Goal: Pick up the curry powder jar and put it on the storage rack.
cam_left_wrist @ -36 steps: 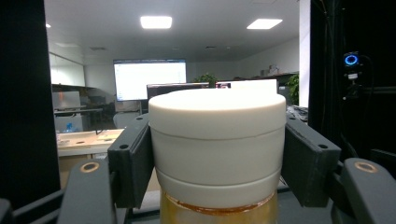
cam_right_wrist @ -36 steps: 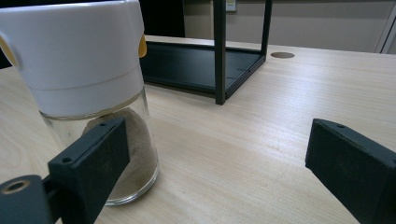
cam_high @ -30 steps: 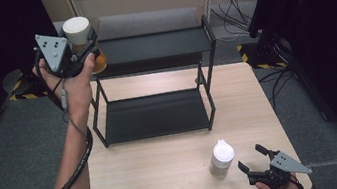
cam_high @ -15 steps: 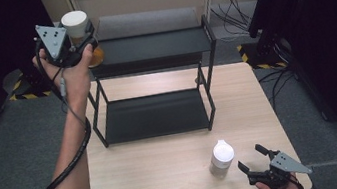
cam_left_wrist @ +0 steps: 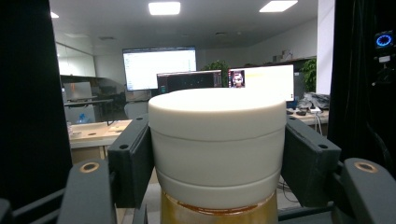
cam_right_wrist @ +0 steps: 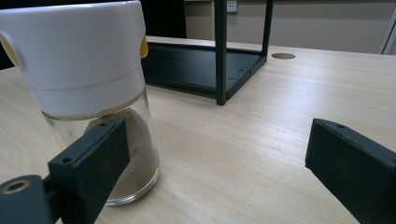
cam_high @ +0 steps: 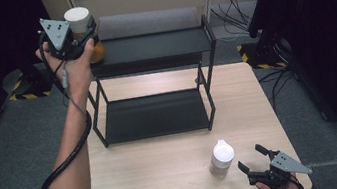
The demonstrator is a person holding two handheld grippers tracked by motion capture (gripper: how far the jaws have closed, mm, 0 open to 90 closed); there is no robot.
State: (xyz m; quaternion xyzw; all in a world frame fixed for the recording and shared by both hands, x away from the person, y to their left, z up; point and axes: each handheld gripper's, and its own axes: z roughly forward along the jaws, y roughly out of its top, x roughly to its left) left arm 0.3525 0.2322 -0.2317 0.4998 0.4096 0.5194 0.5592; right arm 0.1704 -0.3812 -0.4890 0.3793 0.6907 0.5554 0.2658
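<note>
Beside the rack's (cam_high: pixel 149 47) left edge, jar (cam_high: pixel 78 19) aloft

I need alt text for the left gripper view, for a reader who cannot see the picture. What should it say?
The left gripper is shut on a jar with amber contents, its two black jaws pressing on the sides of the jar's wide white lid. Behind it is an office with lit computer screens, desks and ceiling lights.

There's a black two-tier rack (cam_high: pixel 150 51) sitting on the far half of a light wood table (cam_high: pixel 168 175). Grey carpet (cam_high: pixel 8 149) all around, and black curtains (cam_high: pixel 328 25) hang at the sides.
</note>
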